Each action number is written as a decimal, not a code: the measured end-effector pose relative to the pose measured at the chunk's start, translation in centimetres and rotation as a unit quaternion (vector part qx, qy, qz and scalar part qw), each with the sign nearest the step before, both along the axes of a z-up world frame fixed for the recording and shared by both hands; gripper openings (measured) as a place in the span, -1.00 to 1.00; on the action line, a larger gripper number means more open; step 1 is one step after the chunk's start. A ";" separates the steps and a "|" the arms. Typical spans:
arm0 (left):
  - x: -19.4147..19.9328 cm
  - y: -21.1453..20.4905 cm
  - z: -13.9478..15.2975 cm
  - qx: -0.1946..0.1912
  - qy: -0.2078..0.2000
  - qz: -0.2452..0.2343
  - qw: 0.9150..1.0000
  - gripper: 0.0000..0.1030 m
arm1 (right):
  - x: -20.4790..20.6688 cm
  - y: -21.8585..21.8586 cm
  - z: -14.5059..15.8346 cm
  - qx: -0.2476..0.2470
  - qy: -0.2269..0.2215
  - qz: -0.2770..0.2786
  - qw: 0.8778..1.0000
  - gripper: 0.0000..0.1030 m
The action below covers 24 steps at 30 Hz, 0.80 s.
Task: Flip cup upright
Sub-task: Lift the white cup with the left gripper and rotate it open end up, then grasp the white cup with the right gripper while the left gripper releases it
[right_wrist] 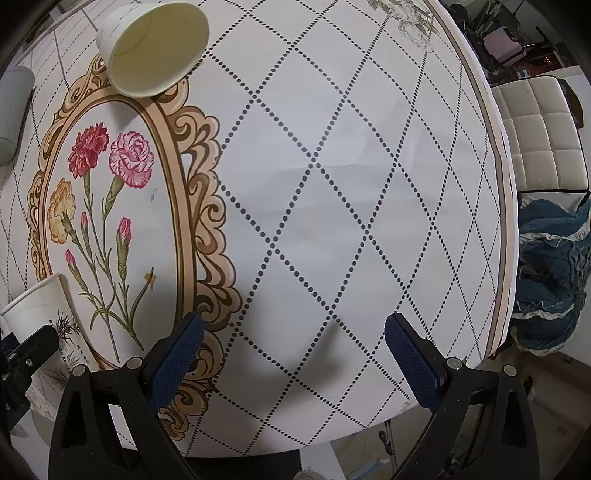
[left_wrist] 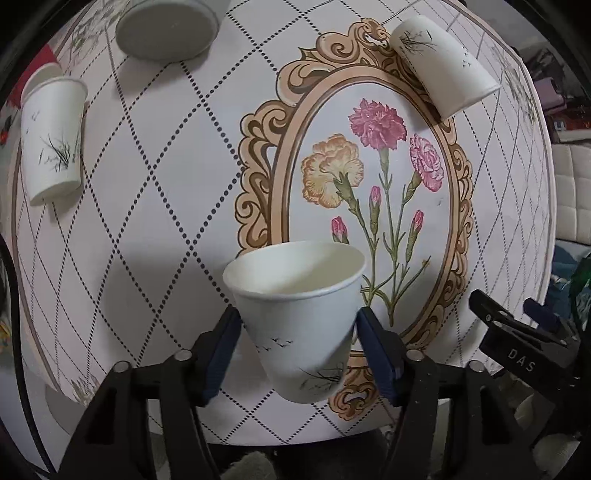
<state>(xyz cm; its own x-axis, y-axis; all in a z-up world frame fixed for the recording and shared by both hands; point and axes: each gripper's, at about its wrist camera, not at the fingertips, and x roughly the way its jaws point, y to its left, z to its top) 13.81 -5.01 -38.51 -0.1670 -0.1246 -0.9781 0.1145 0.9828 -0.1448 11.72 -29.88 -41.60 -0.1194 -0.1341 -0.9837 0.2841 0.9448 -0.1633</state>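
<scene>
My left gripper (left_wrist: 297, 325) is shut on a white paper cup (left_wrist: 299, 317) with bird and grass prints, held mouth up and slightly tilted above the near part of the round table (left_wrist: 177, 229). The same cup shows at the lower left of the right wrist view (right_wrist: 40, 306). A second paper cup (left_wrist: 443, 62) lies on its side at the far right, its open mouth visible in the right wrist view (right_wrist: 155, 48). A third paper cup (left_wrist: 51, 140) stands upright at the far left. My right gripper (right_wrist: 293, 339) is open and empty over the table's near right part.
A grey ribbed cup (left_wrist: 166, 29) lies at the far edge, also seen in the right wrist view (right_wrist: 13, 114). The right gripper's body (left_wrist: 517, 350) sits at the left view's lower right. A white chair (right_wrist: 535, 147) and blue fabric (right_wrist: 554, 273) are beyond the table's right edge.
</scene>
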 end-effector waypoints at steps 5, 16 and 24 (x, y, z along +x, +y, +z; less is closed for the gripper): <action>-0.4 -1.6 1.4 0.008 -0.039 -0.022 0.999 0.90 | -0.9 0.6 0.3 0.003 -0.009 -0.003 1.000 0.93; -1.1 -0.3 7.4 0.018 -0.161 -0.006 0.987 1.00 | -5.0 1.6 4.0 0.026 -0.049 -0.006 0.998 0.93; -2.5 6.5 9.1 0.101 -0.215 0.007 0.971 1.00 | -6.4 7.3 8.8 0.059 -0.089 0.036 0.994 0.93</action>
